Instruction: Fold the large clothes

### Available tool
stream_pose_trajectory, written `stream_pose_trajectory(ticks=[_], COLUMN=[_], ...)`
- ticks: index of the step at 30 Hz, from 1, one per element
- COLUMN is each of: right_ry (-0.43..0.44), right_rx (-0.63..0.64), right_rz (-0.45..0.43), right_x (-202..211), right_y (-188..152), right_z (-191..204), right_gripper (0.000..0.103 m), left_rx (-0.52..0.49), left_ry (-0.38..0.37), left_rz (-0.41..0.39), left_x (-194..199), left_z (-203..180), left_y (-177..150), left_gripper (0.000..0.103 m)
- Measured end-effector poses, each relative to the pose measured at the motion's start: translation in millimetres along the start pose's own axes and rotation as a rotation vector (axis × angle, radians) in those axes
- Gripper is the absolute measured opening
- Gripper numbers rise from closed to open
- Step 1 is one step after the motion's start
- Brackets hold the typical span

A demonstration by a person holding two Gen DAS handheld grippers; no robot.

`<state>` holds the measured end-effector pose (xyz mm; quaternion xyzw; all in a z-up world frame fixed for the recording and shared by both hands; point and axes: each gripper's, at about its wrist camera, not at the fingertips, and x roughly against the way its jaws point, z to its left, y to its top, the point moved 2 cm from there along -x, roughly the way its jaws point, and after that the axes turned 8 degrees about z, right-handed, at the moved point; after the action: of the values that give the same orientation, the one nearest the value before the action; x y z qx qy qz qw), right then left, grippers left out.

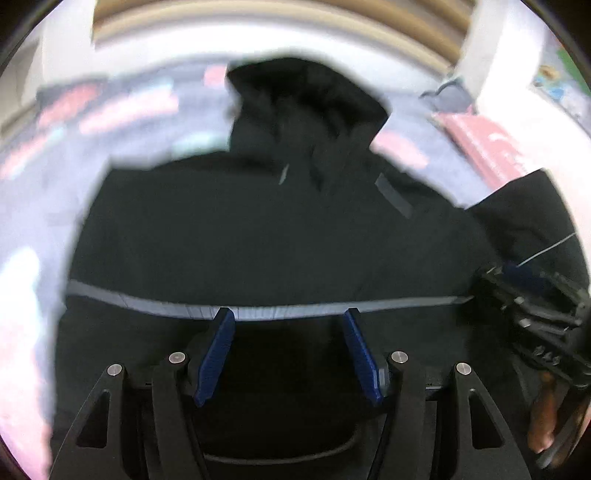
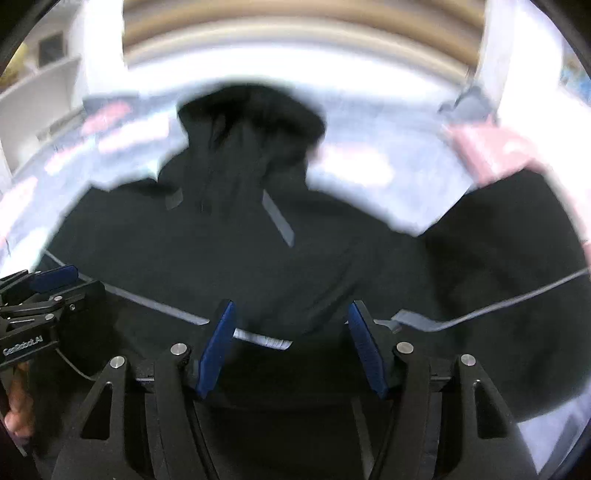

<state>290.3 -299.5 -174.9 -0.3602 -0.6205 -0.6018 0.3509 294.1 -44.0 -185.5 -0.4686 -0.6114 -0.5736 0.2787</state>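
A large black hooded jacket (image 1: 258, 236) with grey reflective stripes lies spread on a patterned bed cover, hood at the far end. It also fills the right wrist view (image 2: 240, 251). My left gripper (image 1: 288, 314) is open, its blue pads (image 1: 218, 354) just above the jacket's grey band (image 1: 147, 301). My right gripper (image 2: 291, 308) is open over the same band (image 2: 262, 339) near the hem. Each gripper shows in the other's view: the right one at the right edge (image 1: 532, 302), the left one at the left edge (image 2: 40, 295). Both views are blurred.
The bed cover (image 1: 122, 110) is pale with pink and teal print. A pink pillow or cloth (image 1: 480, 140) lies at the far right. A wooden headboard (image 2: 295, 22) and white wall stand behind. A jacket sleeve (image 2: 517, 258) stretches out to the right.
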Motion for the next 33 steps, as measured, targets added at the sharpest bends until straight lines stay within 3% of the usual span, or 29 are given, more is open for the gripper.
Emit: stream_pose_trajectory(ticks=[1, 3, 8, 13, 18, 21, 25, 29, 33], right_ry=[0.007, 0.045, 0.018, 0.021, 0.052, 0.134, 0.220, 0.191, 0.137], right_rx=[-0.008, -0.017, -0.008, -0.024, -0.022, -0.037, -0.091, -0.165, -0.283], right_rz=[0.050, 0.004, -0.075, -0.070, -0.042, -0.010, -0.076, -0.184, -0.250], right_x=[-17, -24, -21, -15, 9, 35, 86, 138, 165], right_y=[-4, -13, -22, -31, -54, -77, -108, -123, -133], right_z=[-1, -6, -4, -6, -6, -18, -56, -119, -199], right_gripper=[0.065, 0.067, 0.069, 0.069, 0.071, 0.077, 0.077, 0.077, 0.077], left_rx=[0.003, -0.030, -0.052, -0.058, -0.091, -0.125, -0.154, -0.223, -0.291], left_ry=[-0.001, 0.031, 0.092, 0.111, 0.145, 0.149, 0.058, -0.002, -0.045], left_rz=[0.004, -0.029, -0.061, -0.066, -0.063, -0.076, -0.093, -0.137, -0.155], left_x=[-12, -17, -22, -17, 7, 28, 54, 72, 68], left_z=[3, -3, -9, -8, -19, -32, -66, -126, -191], left_y=[-4, -10, -13, -20, -39, -51, -52, -43, -29], left_gripper=[0.062, 0.062, 0.064, 0.064, 0.064, 0.064, 0.064, 0.064, 0.064])
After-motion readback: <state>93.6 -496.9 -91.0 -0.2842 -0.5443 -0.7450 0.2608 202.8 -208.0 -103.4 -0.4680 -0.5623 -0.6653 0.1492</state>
